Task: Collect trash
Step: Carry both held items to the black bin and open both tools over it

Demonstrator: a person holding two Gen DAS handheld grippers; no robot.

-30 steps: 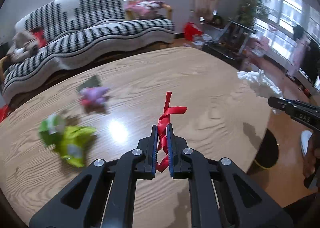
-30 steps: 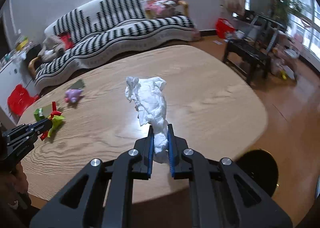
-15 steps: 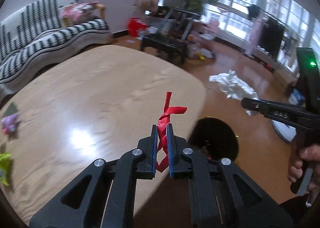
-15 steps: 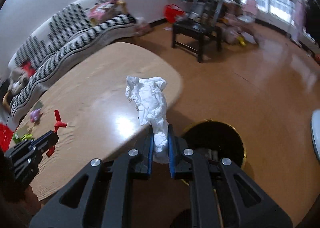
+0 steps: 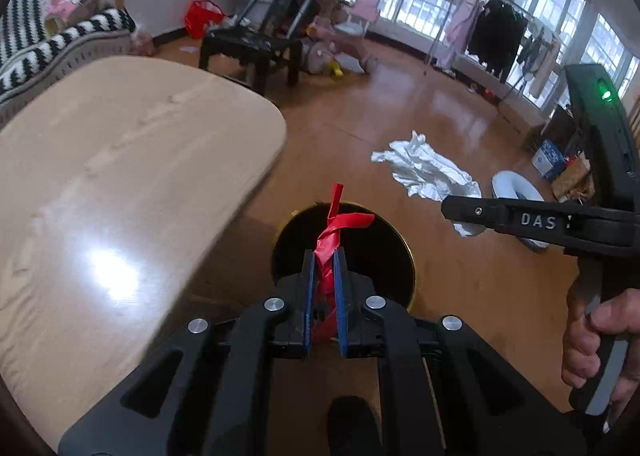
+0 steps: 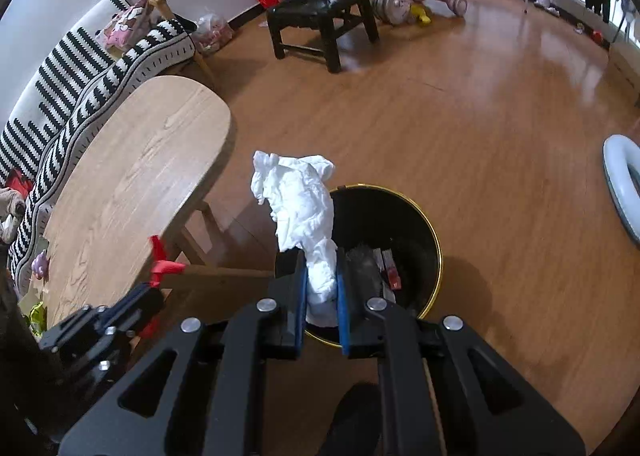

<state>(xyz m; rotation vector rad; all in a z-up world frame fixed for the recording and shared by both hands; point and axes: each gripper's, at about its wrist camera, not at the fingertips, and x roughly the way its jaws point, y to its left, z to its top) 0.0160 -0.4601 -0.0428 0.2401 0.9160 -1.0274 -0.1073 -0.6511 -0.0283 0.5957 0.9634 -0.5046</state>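
Note:
My left gripper [image 5: 323,256] is shut on a twisted red wrapper [image 5: 334,234], which hangs over the mouth of a black bin with a gold rim [image 5: 409,256] on the floor. My right gripper [image 6: 319,256] is shut on a crumpled white tissue [image 6: 302,199], held over the same bin [image 6: 436,244]. Some packets [image 6: 390,270] lie inside it. In the left wrist view the right gripper [image 5: 446,209] reaches in from the right with the tissue [image 5: 424,171]. In the right wrist view the left gripper [image 6: 154,294] shows at the lower left with the red wrapper [image 6: 162,262].
The rounded wooden table [image 6: 132,175] stands just left of the bin, with a purple wrapper [image 6: 40,262] and a green one [image 6: 34,314] at its far end. Beyond are a striped sofa [image 6: 80,67], a black stool [image 6: 320,23] and a pale ring [image 6: 622,179] on the floor.
Both grippers have swung off the table to the right and tipped down, so they now hang over the bin. Each still holds its piece of trash.

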